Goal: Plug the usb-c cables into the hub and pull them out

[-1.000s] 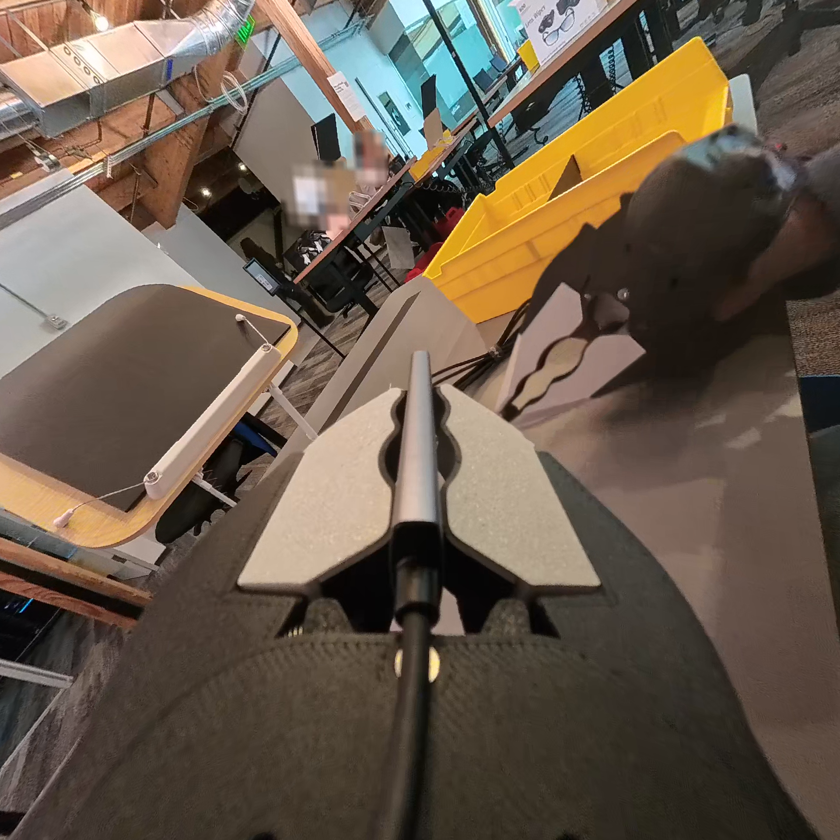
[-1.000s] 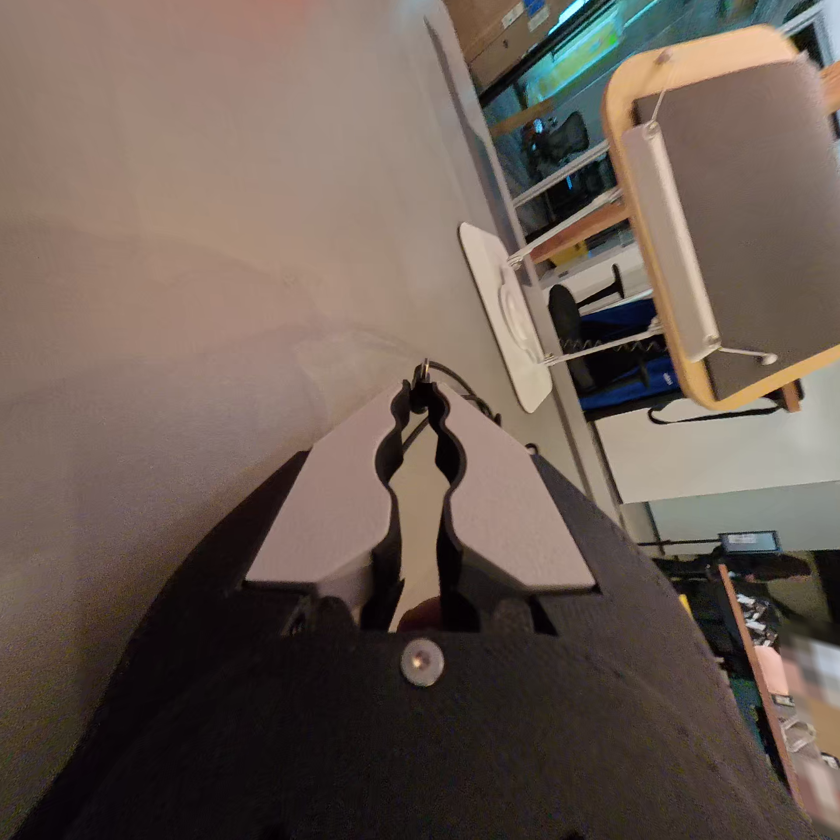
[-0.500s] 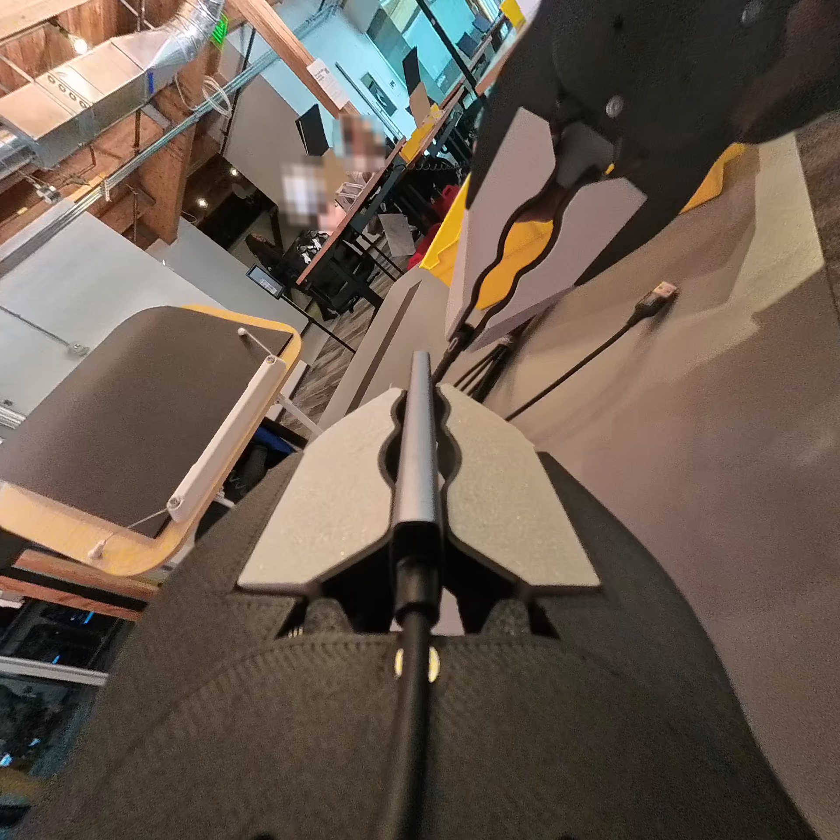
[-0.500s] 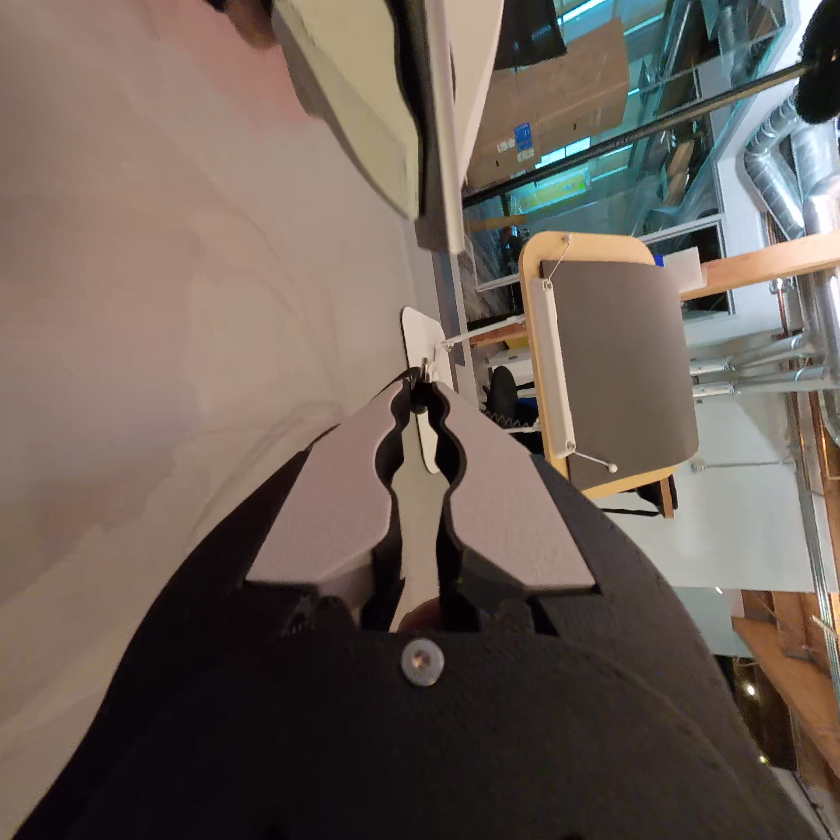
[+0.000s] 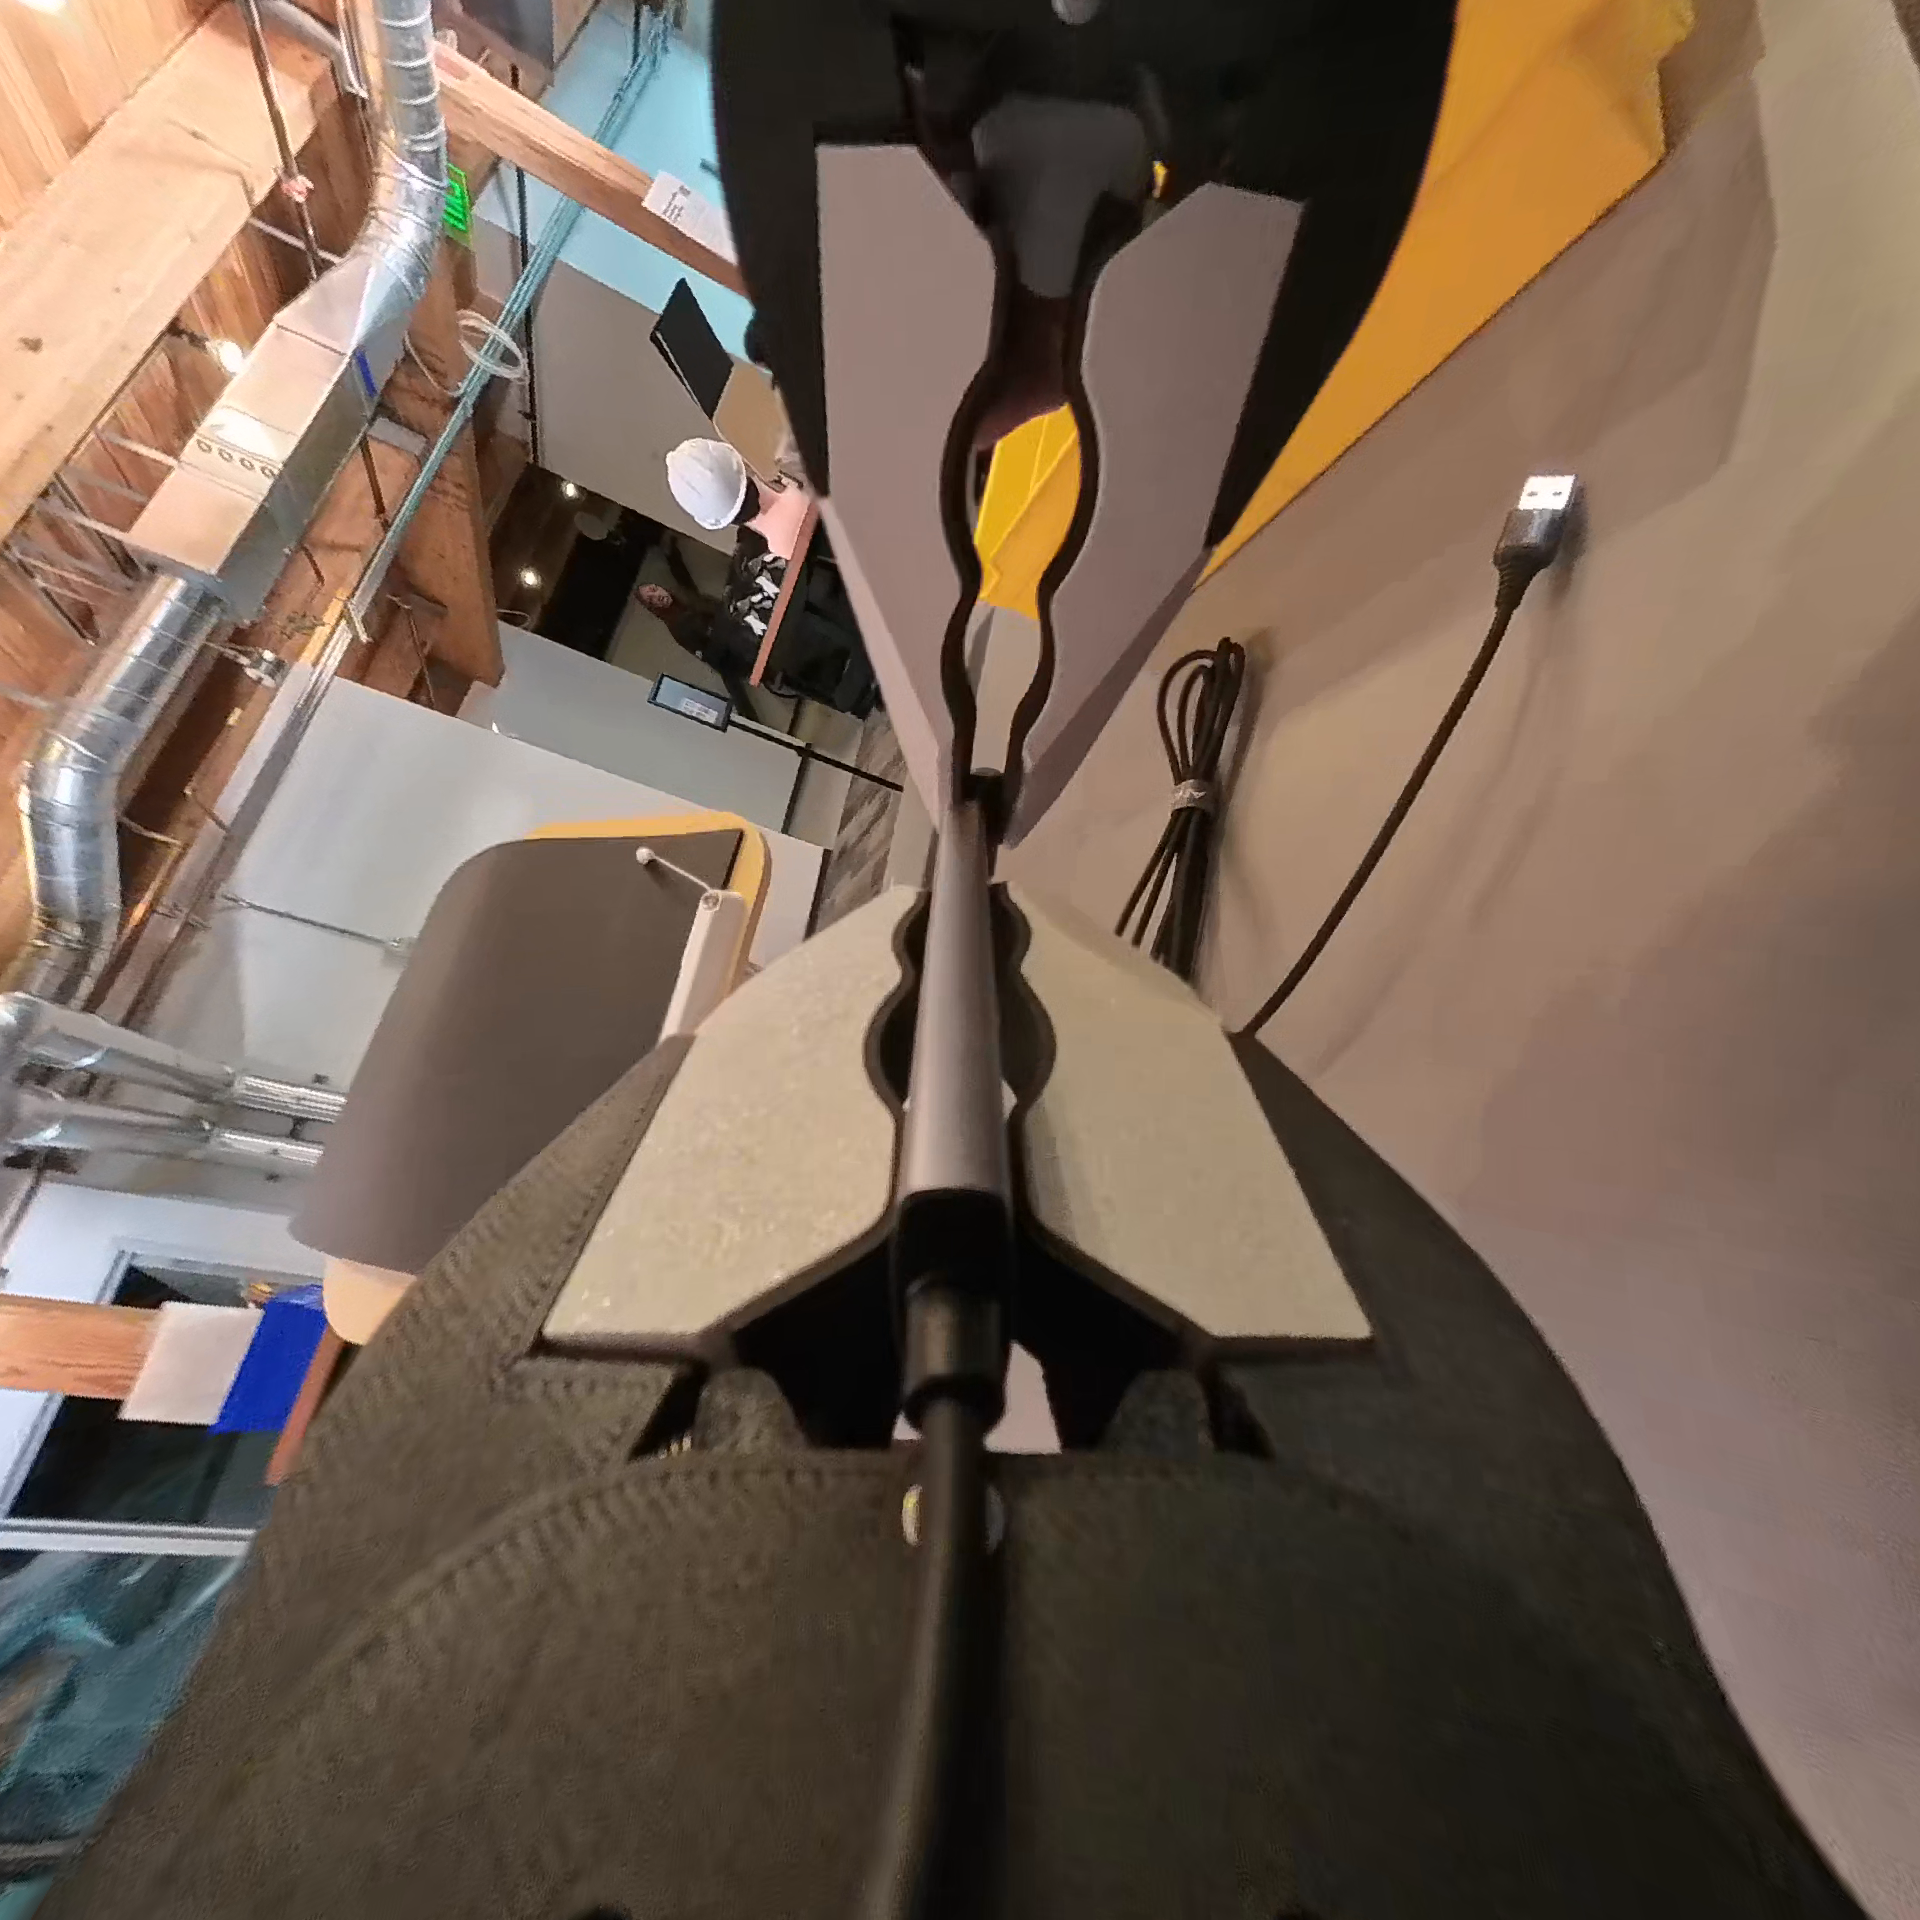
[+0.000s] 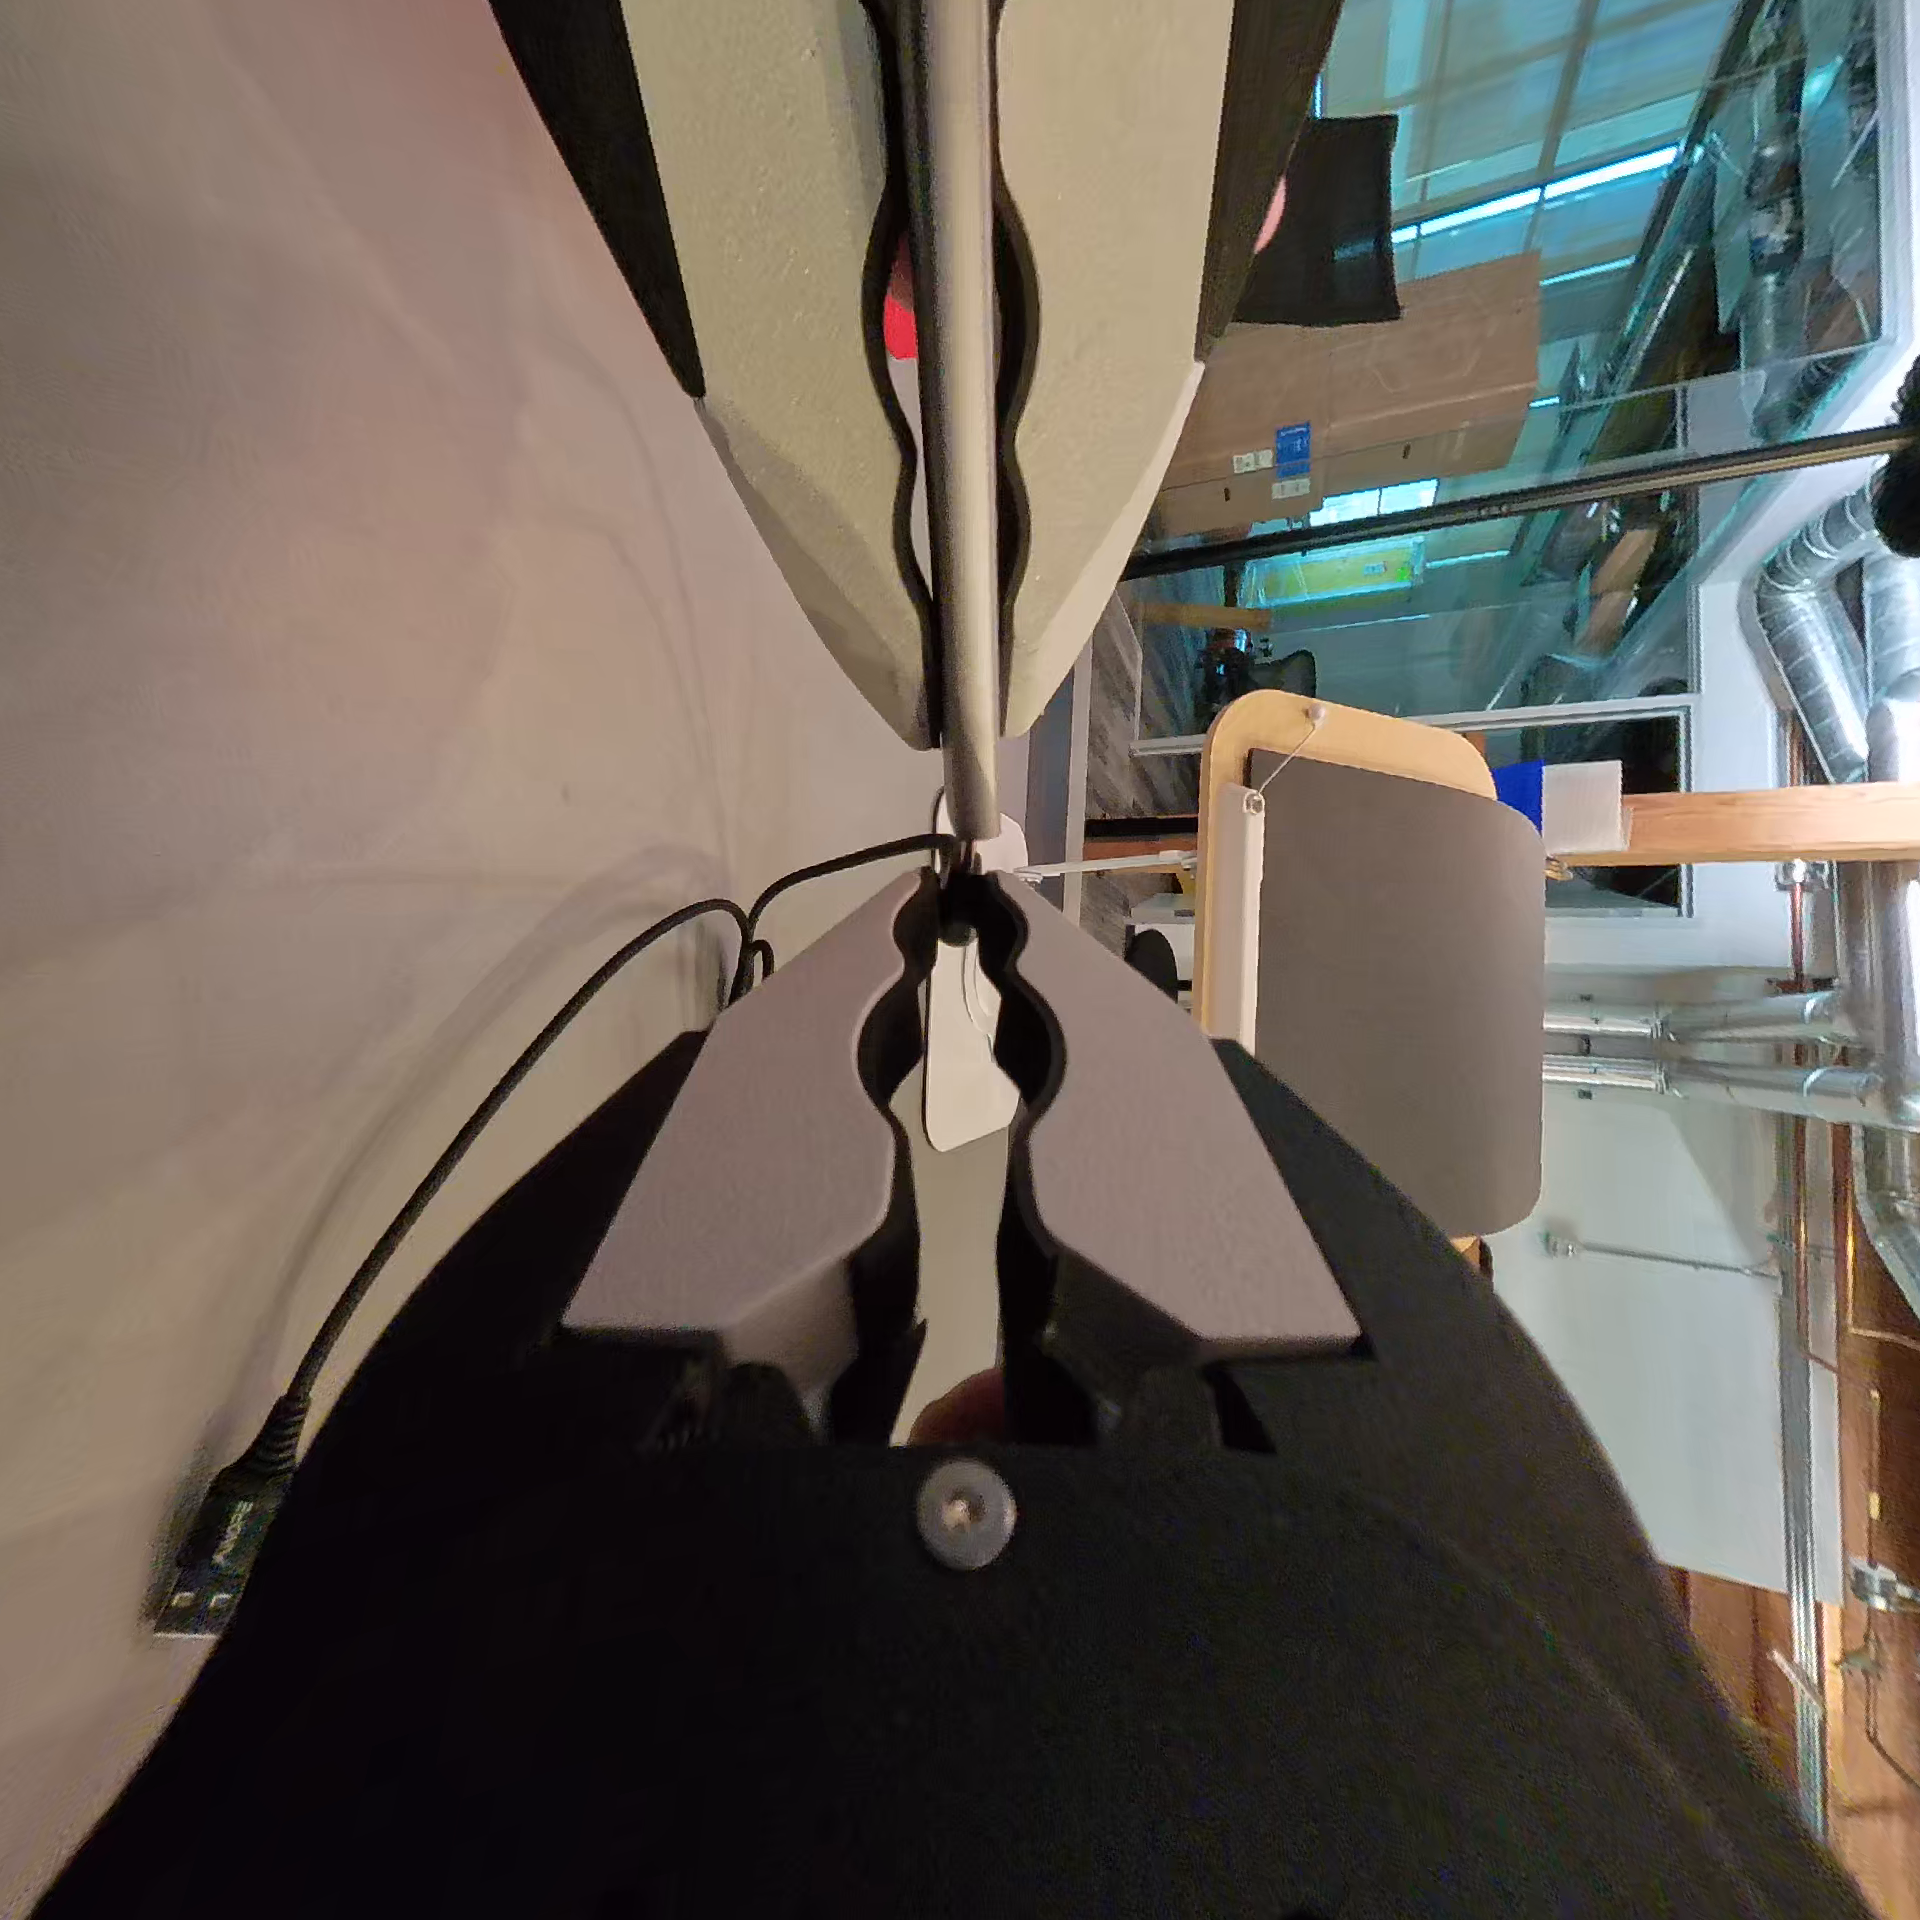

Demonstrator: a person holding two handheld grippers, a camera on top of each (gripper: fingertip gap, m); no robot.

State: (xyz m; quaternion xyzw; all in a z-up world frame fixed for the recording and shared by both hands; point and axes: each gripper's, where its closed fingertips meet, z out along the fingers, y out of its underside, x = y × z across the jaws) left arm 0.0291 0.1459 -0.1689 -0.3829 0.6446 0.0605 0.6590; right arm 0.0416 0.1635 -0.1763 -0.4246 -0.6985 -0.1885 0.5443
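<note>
The slim, rigid hub [image 5: 961, 1039] is clamped edge-on in the left gripper [image 5: 961, 914]. At the hub's far tip, a usb-c plug [image 6: 954, 914] is pinched by the right gripper [image 6: 956, 894]. The light, limp cable [image 6: 499, 1101] is best held by the plug.

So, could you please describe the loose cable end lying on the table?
On the grey table, beside the yellow bin, a black braided cable runs outward. It ends in a flat metal plug, lying free, unlike the tied cable bundle next to it.
</note>
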